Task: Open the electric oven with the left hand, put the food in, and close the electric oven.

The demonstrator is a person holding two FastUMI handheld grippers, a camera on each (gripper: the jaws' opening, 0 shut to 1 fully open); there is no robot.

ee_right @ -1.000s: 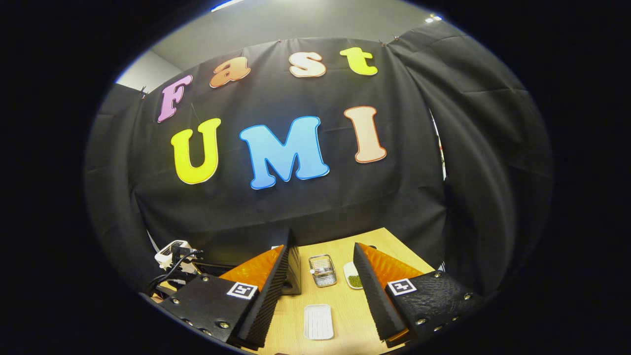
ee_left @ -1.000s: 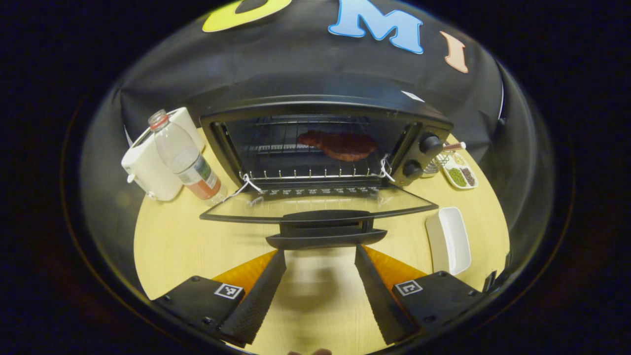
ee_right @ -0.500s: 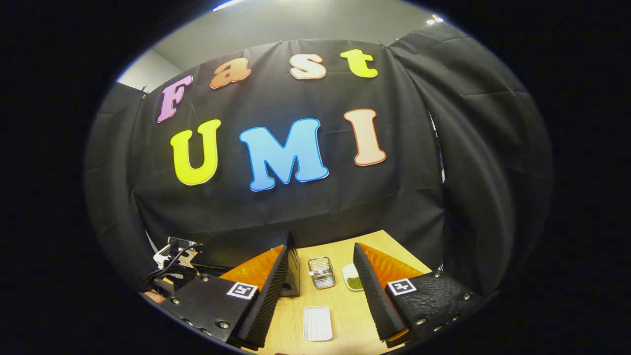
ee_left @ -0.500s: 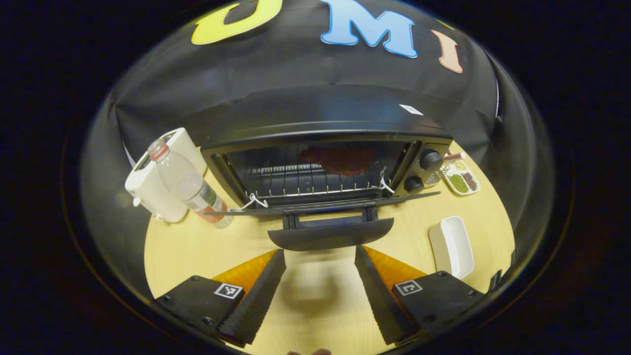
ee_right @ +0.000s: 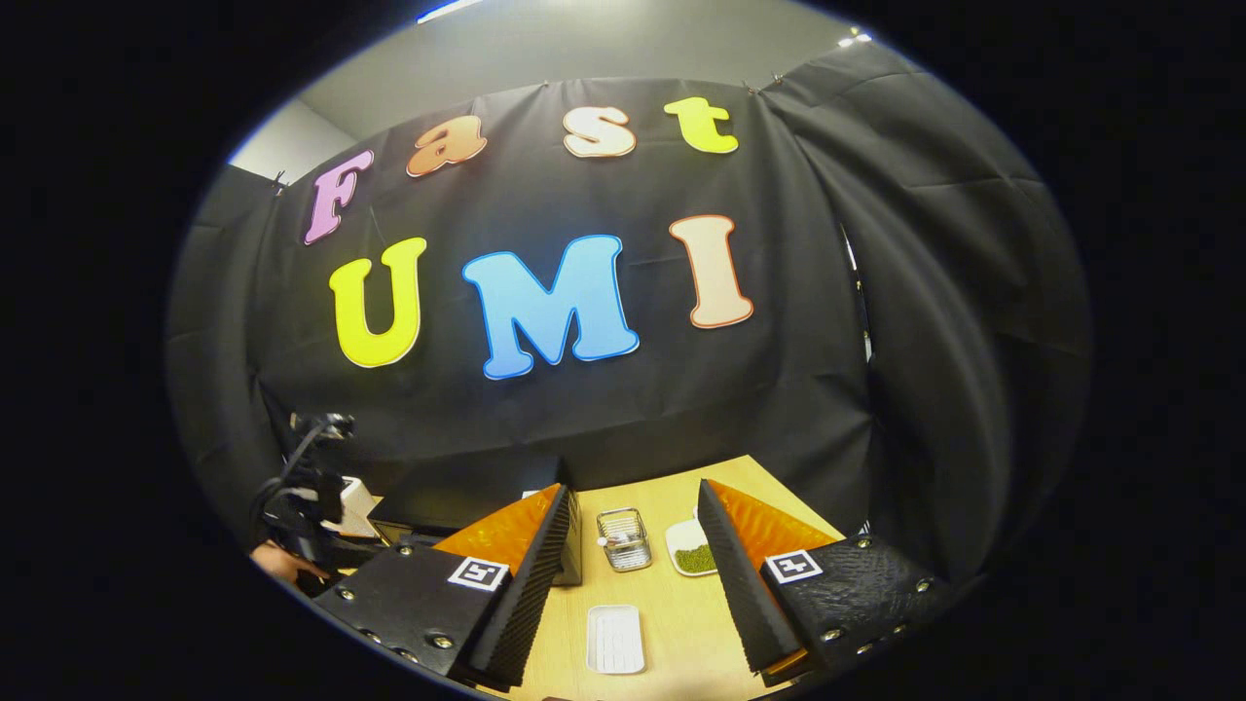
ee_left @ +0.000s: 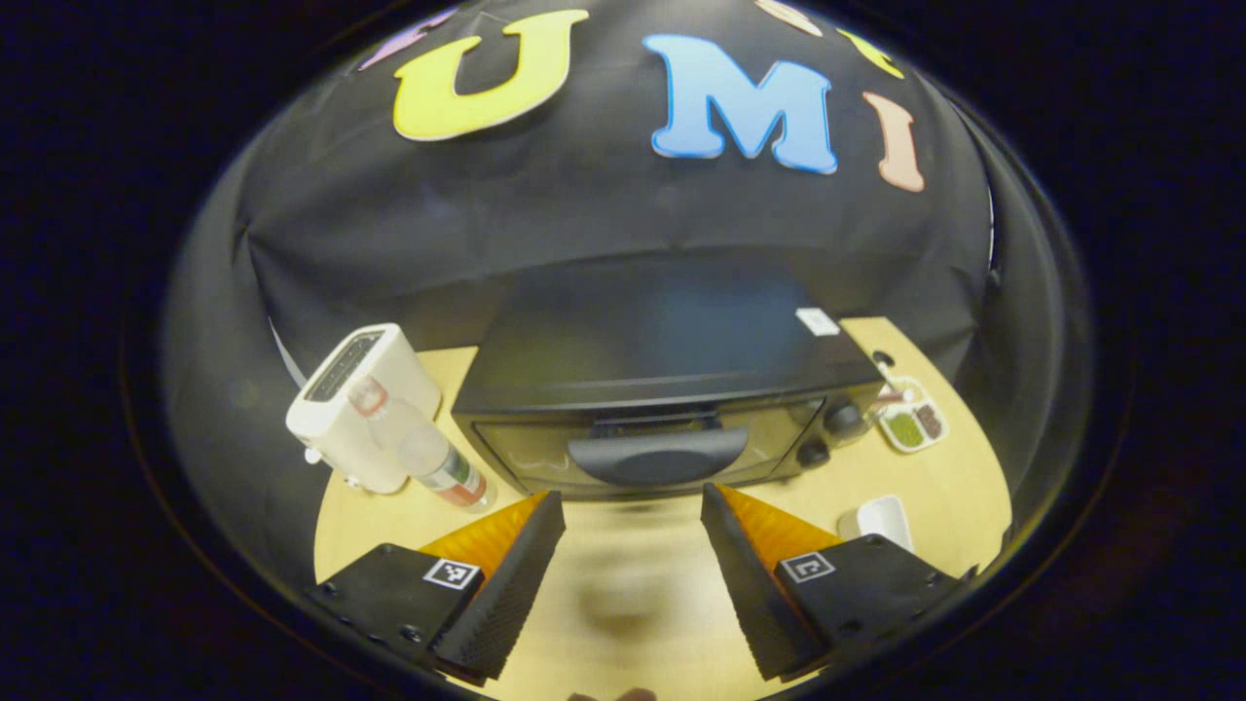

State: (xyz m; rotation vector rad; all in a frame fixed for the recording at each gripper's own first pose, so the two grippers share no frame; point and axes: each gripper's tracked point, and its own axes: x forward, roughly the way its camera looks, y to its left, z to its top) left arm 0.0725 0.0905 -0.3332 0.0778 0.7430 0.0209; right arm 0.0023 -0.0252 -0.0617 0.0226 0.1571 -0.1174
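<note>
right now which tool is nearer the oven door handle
Left. The left tool sits open just in front of the oven door handle; the right tool is raised off beside the oven.

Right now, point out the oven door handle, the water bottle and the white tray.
oven door handle (ee_left: 658,457), left gripper view, middle of the bar.
water bottle (ee_left: 435,458), left gripper view, its body.
white tray (ee_right: 615,639), right gripper view, its ribbed floor.
</note>
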